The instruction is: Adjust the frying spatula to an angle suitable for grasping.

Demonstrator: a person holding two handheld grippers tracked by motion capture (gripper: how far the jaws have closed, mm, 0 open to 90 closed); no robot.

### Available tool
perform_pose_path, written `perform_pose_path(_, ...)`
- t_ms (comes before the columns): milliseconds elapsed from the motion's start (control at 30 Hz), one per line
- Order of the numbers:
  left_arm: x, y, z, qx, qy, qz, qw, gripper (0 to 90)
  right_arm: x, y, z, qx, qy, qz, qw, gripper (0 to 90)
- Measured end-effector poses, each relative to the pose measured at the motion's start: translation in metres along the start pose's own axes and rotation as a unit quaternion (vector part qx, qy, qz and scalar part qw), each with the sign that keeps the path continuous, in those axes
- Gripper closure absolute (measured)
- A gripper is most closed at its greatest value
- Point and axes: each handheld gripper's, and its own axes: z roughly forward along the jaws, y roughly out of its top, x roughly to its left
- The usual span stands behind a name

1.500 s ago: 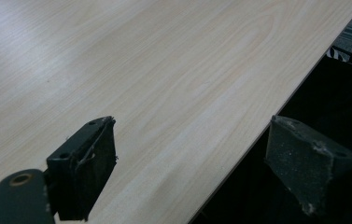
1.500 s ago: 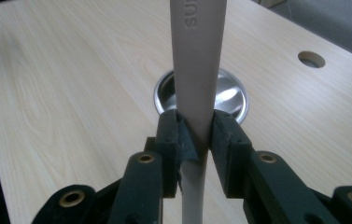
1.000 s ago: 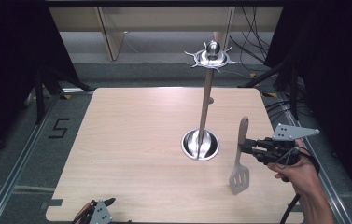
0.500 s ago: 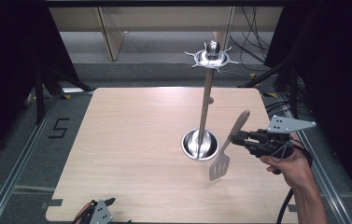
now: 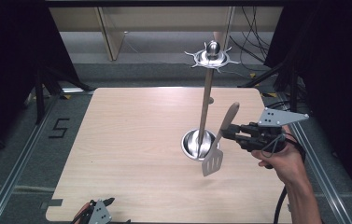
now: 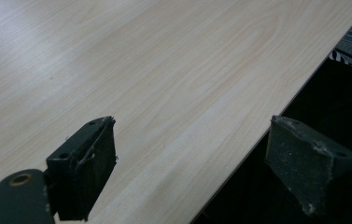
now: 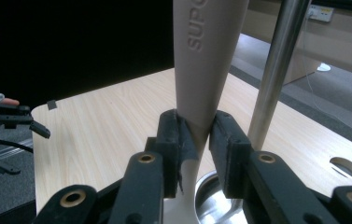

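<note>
My right gripper (image 5: 225, 133) fingers clamped the spatula (image 5: 218, 144) mid-handle, blade hanging low, handle tilted up toward the rack (image 5: 206, 100) hooks just left. Left gripper (image 5: 100, 207) sat wide, empty, at the desk (image 5: 131, 140) edge.

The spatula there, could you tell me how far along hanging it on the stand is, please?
Done: the right tongs are shut on the spatula, lifted off the table. In hand: carrying it beside the stand. Left: hanging it on a top hook. Left tongs idle, open.
</note>
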Motion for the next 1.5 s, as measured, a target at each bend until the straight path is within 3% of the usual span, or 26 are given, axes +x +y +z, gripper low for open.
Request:
perform_pose_path(100,0.000,0.000,0.000,0.001,-0.001,-0.003,1.0000,15.4,0.002,0.009,0.005,-0.004,-0.009,-0.008,0.9999,74.5)
perform_pose_path(133,0.000,0.000,-0.001,0.006,-0.005,-0.011,0.9999,15.3,0.002,0.015,0.006,0.009,-0.002,-0.009,0.9999,74.5)
perform_pose_path(233,0.001,0.000,-0.001,0.005,-0.004,-0.006,1.0000,15.3,0.002,0.021,0.009,0.004,-0.013,-0.013,0.9998,74.5)
perform_pose_path(533,0.001,0.000,-0.001,0.004,-0.003,-0.001,1.0000,15.4,0.003,0.050,0.012,0.027,-0.020,-0.015,0.9993,74.5)
perform_pose_path(567,0.000,0.000,0.000,-0.002,0.001,-0.003,1.0000,15.4,0.003,0.053,0.013,0.026,-0.024,-0.018,0.9992,74.5)
perform_pose_path(600,-0.002,-0.001,0.001,-0.013,-0.002,-0.018,0.9997,15.4,0.002,0.055,0.014,0.026,-0.023,-0.021,0.9992,74.5)
perform_pose_path(733,0.000,0.000,0.000,-0.010,0.001,-0.006,0.9999,15.4,-0.001,0.064,0.015,0.029,-0.035,-0.030,0.9985,74.5)
perform_pose_path(900,-0.002,0.000,0.000,-0.007,-0.001,-0.018,0.9998,15.3,-0.003,0.070,0.019,0.034,-0.040,-0.019,0.9984,74.5)
perform_pose_path(933,0.000,0.000,-0.001,-0.005,-0.002,-0.005,1.0000,15.3,-0.004,0.071,0.020,0.036,-0.045,-0.021,0.9981,74.5)
perform_pose_path(1000,0.001,0.000,-0.001,-0.002,0.001,-0.002,1.0000,15.4,-0.006,0.074,0.021,0.041,-0.045,-0.009,0.9981,74.5)
perform_pose_path(1067,0.001,0.000,-0.001,0.006,-0.005,-0.003,1.0000,15.4,-0.009,0.075,0.023,0.040,-0.049,-0.014,0.9979,74.5)
perform_pose_path(1100,0.000,0.000,-0.001,0.007,-0.006,-0.009,0.9999,15.4,-0.008,0.076,0.023,0.048,-0.047,-0.003,0.9977,74.5)
perform_pose_path(1167,0.001,0.000,-0.001,0.004,-0.004,-0.002,1.0000,15.4,-0.009,0.077,0.026,0.041,-0.054,-0.005,0.9977,74.5)
perform_pose_path(1200,0.001,0.000,-0.001,0.005,-0.004,-0.002,1.0000,15.4,-0.010,0.079,0.025,0.050,-0.048,-0.009,0.9976,74.5)
perform_pose_path(1333,0.000,0.000,-0.001,0.006,-0.005,-0.007,0.9999,15.3,-0.010,0.080,0.028,0.048,-0.059,-0.003,0.9971,74.5)
perform_pose_path(1367,0.000,0.000,0.000,-0.003,0.000,-0.004,1.0000,15.3,-0.012,0.081,0.027,0.054,-0.054,-0.012,0.9970,74.5)
perform_pose_path(1433,0.001,0.000,-0.001,0.000,-0.001,-0.002,1.0000,15.4,-0.012,0.081,0.028,0.057,-0.053,-0.002,0.9970,74.5)
perform_pose_path(1500,0.000,0.000,-0.001,0.008,-0.008,-0.010,0.9999,15.4,-0.013,0.082,0.029,0.058,-0.055,-0.010,0.9967,74.5)
